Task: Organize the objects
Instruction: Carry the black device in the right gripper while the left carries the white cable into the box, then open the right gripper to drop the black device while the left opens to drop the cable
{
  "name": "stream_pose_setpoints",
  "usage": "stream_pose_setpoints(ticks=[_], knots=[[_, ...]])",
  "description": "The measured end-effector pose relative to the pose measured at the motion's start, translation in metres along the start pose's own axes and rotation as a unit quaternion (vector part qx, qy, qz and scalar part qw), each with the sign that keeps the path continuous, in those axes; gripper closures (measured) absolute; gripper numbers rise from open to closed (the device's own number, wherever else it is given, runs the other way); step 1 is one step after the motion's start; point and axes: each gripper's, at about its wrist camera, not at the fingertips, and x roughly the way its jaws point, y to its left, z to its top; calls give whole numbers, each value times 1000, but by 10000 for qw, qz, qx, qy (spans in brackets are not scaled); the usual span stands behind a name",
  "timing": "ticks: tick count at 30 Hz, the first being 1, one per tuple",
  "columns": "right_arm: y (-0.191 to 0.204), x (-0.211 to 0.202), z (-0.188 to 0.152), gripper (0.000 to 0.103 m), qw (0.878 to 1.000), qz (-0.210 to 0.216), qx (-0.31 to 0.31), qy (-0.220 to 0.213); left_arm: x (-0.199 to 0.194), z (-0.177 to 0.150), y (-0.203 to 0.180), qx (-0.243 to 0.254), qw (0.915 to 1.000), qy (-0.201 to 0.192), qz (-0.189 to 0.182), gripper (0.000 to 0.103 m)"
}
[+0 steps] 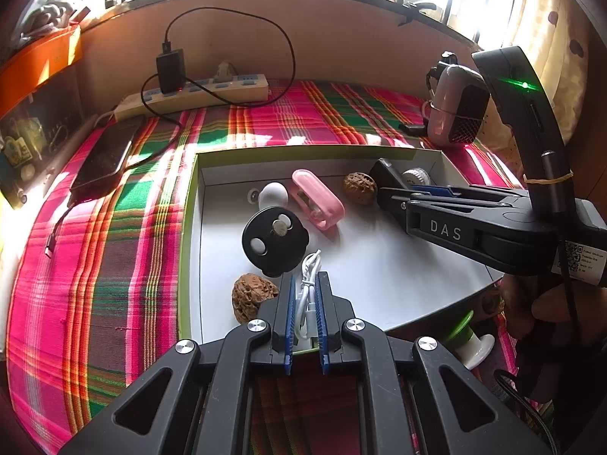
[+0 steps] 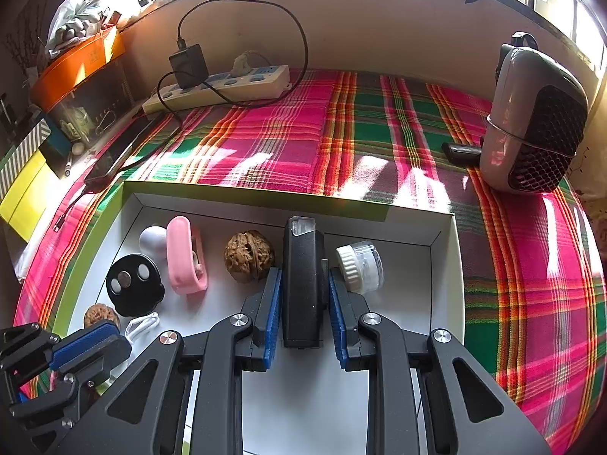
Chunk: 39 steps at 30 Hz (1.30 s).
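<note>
A shallow white box with a green rim (image 1: 188, 227) (image 2: 95, 235) lies on the plaid cloth. In it are a pink case (image 1: 318, 199) (image 2: 184, 259), a black disc (image 1: 274, 242) (image 2: 133, 284), a white ball (image 1: 274, 194) (image 2: 152, 240), two walnuts (image 1: 359, 187) (image 1: 252, 297) (image 2: 248, 256) and a small white-capped jar (image 2: 359, 267). My left gripper (image 1: 306, 286) is shut on a coiled white cable (image 1: 309, 288) (image 2: 142, 325) over the box's near edge. My right gripper (image 2: 305, 292) holds a black oblong device (image 2: 303, 280) (image 1: 390, 174) between its pads inside the box.
A power strip (image 1: 197, 94) (image 2: 224, 85) with a black charger and cable lies at the back. A phone (image 1: 104, 159) (image 2: 121, 151) lies at the left. A small heater (image 1: 459, 104) (image 2: 531, 121) stands at the right. An orange box (image 2: 76, 68) sits at far left.
</note>
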Motion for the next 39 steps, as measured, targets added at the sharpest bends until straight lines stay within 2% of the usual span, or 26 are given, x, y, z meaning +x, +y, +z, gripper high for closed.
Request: stream_pose_setpoints(ticks=[20,27,31,39], knots=[[2,-1,0,78,9999,-115,-69,-82,1,-1,2,-22,10000,5,40,90],[5,-8,-1,70,9998,-67,-80,-146,0,-1,1,-12,9999,25,107,87],[7,-14,-3,70,9997,-54,-92,-198,-1,-1,-1,4,9999,10,108,84],[8,-29,-10,69,9995,-37,-82,-314,-11,-5,-8,57,9999,-51,126,83]])
